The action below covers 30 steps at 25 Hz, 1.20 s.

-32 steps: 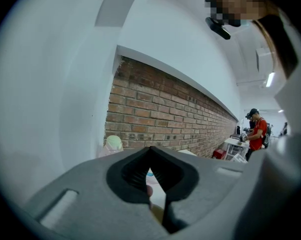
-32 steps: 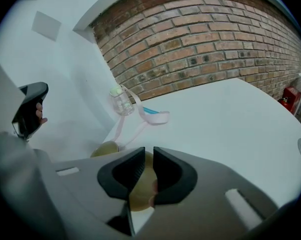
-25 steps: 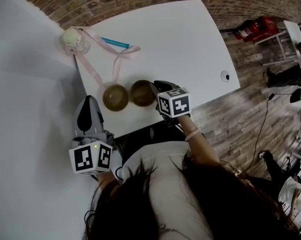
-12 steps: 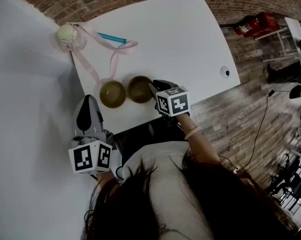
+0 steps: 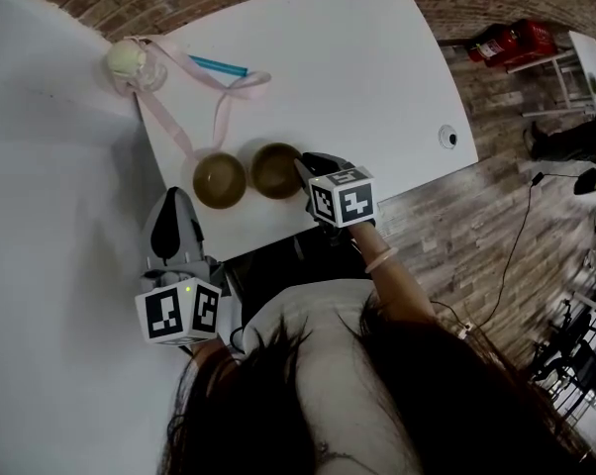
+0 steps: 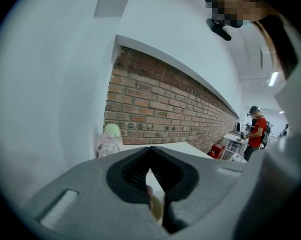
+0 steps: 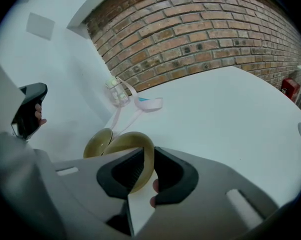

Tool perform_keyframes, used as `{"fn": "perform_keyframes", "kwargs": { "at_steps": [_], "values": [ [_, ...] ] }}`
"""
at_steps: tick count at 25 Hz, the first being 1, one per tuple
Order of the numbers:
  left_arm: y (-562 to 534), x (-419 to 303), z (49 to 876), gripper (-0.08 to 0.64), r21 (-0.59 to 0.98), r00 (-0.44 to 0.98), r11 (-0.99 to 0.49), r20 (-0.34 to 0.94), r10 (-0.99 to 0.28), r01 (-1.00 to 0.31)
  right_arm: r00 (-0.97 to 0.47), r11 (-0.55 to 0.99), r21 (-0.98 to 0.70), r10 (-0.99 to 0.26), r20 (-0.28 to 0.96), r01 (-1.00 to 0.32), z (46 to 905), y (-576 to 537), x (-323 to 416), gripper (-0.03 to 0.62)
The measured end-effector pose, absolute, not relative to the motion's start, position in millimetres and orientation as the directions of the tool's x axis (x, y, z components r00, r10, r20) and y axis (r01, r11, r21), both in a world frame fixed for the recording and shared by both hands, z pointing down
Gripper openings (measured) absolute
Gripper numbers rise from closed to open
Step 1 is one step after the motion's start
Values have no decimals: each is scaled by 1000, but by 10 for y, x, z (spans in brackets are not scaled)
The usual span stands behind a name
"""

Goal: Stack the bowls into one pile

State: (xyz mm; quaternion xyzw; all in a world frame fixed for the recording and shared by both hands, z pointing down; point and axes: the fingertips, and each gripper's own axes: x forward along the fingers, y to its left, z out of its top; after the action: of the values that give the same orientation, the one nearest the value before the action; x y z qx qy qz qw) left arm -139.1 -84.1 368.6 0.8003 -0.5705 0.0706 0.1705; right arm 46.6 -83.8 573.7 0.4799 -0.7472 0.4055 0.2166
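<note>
Two olive-brown bowls stand side by side near the front edge of the white table (image 5: 357, 77). The left bowl (image 5: 220, 179) sits upright by itself and shows as a bowl (image 7: 97, 144) in the right gripper view. My right gripper (image 5: 306, 169) is shut on the near rim of the right bowl (image 5: 276, 169). In its own view the right gripper (image 7: 144, 154) pinches that bowl's wall (image 7: 135, 149), which looks tilted. My left gripper (image 5: 176, 198) hovers off the table's left corner, apart from the bowls. In its own view the left gripper (image 6: 150, 151) is shut on nothing.
A clear bottle with a cream cap (image 5: 127, 59), a pink strap (image 5: 194, 142) and a blue stick (image 5: 219, 65) lie at the table's far left. A cable hole (image 5: 448, 137) is at the right edge. A white wall (image 5: 50, 216) stands to the left. Red extinguishers (image 5: 511, 43) stand beyond.
The head camera has drifted, so the table and bowls sit slightly higher in view. Both grippers keep their places relative to the bowls; the right one stays on the right bowl's rim.
</note>
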Motion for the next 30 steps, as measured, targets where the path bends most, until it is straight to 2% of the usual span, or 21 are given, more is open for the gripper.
{"fn": "perform_keyframes", "kwargs": {
  "at_steps": [30],
  "values": [
    [-686,-1379,3751,0,166,303,-260,347,-888,-951,-498,171,-483,-504,706,-859,5933,-717,431,69]
  ]
}}
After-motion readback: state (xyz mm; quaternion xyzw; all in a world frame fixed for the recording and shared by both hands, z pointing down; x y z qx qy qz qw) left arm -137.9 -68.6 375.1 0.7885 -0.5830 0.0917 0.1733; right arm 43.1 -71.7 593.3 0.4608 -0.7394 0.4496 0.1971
